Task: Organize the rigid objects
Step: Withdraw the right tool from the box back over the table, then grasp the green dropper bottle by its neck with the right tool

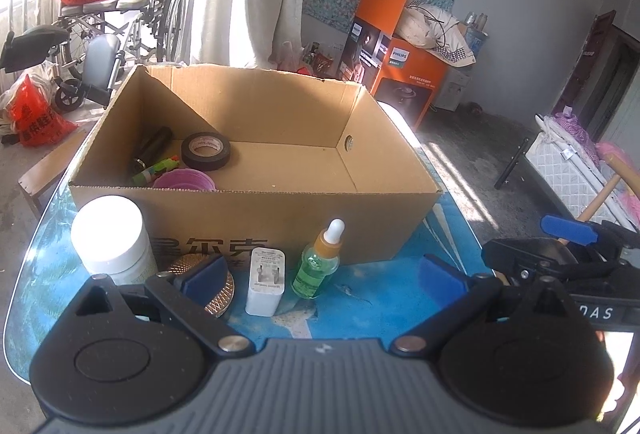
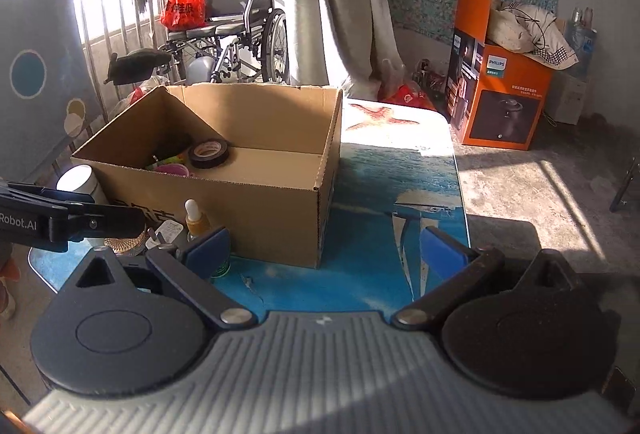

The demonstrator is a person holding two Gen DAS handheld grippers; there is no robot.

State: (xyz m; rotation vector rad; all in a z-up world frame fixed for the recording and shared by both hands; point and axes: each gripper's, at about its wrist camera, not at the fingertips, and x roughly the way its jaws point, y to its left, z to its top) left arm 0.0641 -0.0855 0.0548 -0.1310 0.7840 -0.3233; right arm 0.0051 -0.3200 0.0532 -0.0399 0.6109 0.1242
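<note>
My left hand-held gripper is spread wide and holds nothing, hovering low over the desk in front of the box. Between its pads stand a white charger and, just beside it on the right, a green dropper bottle. My left pad covers part of a gold disc, and a white jar stands to the left, close against the box wall.

Inside the box, at its left end, lie a roll of black tape, a dark cylinder, a green marker and a pink cup. The rest of the box floor is bare.

My right hand-held gripper is also spread and empty, off to the right near the box's corner, over the sea-print desk. From this side the dropper bottle shows just behind its left pad.
</note>
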